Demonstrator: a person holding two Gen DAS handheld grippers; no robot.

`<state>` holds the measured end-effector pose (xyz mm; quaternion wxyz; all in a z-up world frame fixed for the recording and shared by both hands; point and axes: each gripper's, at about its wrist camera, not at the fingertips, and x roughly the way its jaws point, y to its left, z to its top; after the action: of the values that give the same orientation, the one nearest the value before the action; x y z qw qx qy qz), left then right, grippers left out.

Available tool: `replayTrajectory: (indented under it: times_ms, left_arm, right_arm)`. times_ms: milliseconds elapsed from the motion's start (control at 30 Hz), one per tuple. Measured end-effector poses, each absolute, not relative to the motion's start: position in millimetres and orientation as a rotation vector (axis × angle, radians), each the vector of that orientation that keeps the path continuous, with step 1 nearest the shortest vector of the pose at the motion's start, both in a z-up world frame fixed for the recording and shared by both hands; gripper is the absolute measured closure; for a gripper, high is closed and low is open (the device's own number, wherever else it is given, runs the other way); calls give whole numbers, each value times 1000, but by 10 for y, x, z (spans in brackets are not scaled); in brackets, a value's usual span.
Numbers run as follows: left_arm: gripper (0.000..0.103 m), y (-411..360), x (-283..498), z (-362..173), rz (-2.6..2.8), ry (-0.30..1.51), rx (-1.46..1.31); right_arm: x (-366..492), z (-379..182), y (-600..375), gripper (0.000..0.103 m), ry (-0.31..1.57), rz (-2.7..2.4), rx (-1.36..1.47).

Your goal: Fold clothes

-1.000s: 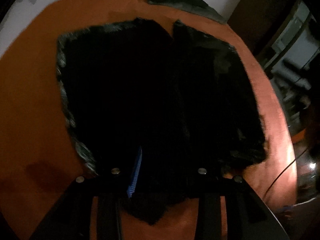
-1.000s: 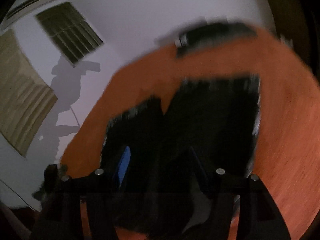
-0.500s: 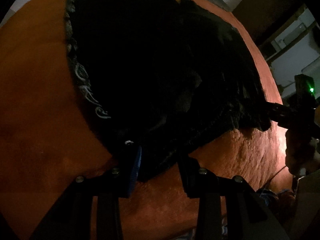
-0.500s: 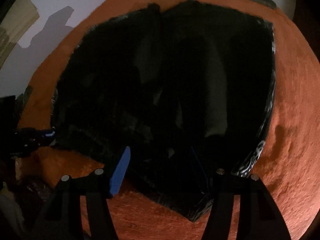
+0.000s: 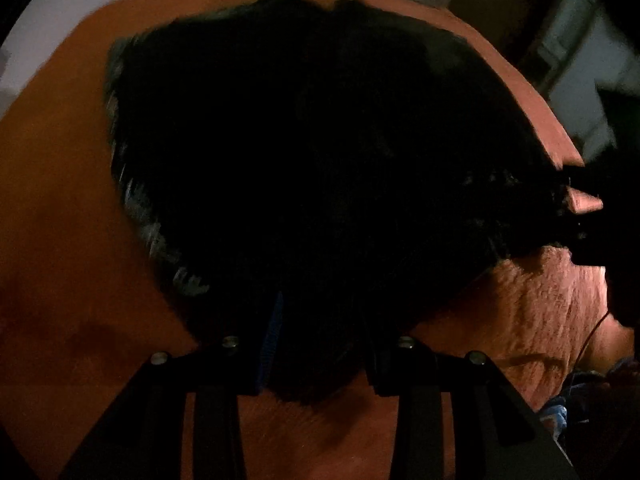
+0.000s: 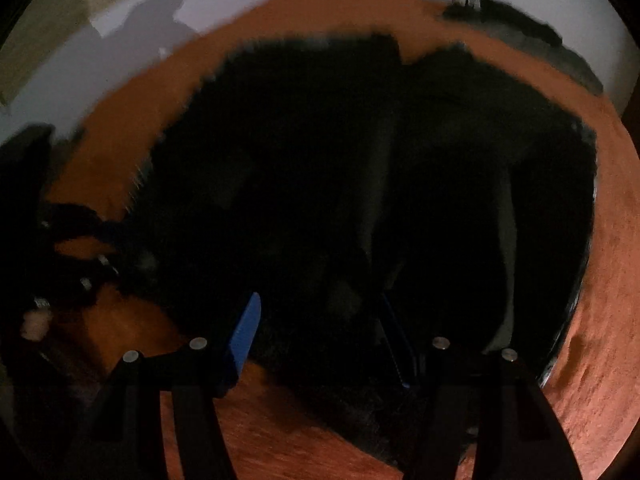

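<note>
Black garment (image 5: pixel 320 160) lies spread on the orange bed cover (image 5: pixel 60 240); looks like shorts or trousers, two leg panels meeting at a notch on the far edge (image 6: pixel 404 56). A pale patterned trim runs down one side edge (image 5: pixel 152 224). Lighting is poor, so fabric detail is mostly lost.

Left gripper (image 5: pixel 320 320): fingers stand apart, with the near hem of the garment between them. Cloth fills the gap but I see no pinch; reads as not clamped.
Right gripper (image 6: pixel 320 332): blue-padded fingers (image 6: pixel 244 332) spread wide over the near corner of the garment, nothing clamped.

In the left wrist view the other gripper shows at the far right, at the garment's side corner (image 5: pixel 568 208). Second dark item of clothing at the far edge of the bed (image 6: pixel 500 12), well apart.

Handling judgement: soft, light, limp cloth with a fuzzy edge; it will drape and sag when lifted, not hold shape. Not fragile and unlikely to be slippery against the ribbed pads. Best hold: pinch the hem at both near corners, through both layers, so the fold carries over evenly. A single-layer pinch would let the lower layer drag on the rough cover.
</note>
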<state>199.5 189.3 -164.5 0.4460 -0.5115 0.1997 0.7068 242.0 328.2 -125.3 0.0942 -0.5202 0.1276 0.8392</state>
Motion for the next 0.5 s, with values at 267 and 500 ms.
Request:
replayTrajectory:
  times_ms: [267, 500]
  left_arm:
    - [63, 1909, 1948, -1559, 1682, 514, -1223]
    - [62, 2164, 2143, -1087, 1675, 476, -1015]
  right_arm:
    - [2563, -1337, 3226, 43, 250, 2497, -1545]
    - [2512, -876, 3184, 43, 280, 2666, -1321]
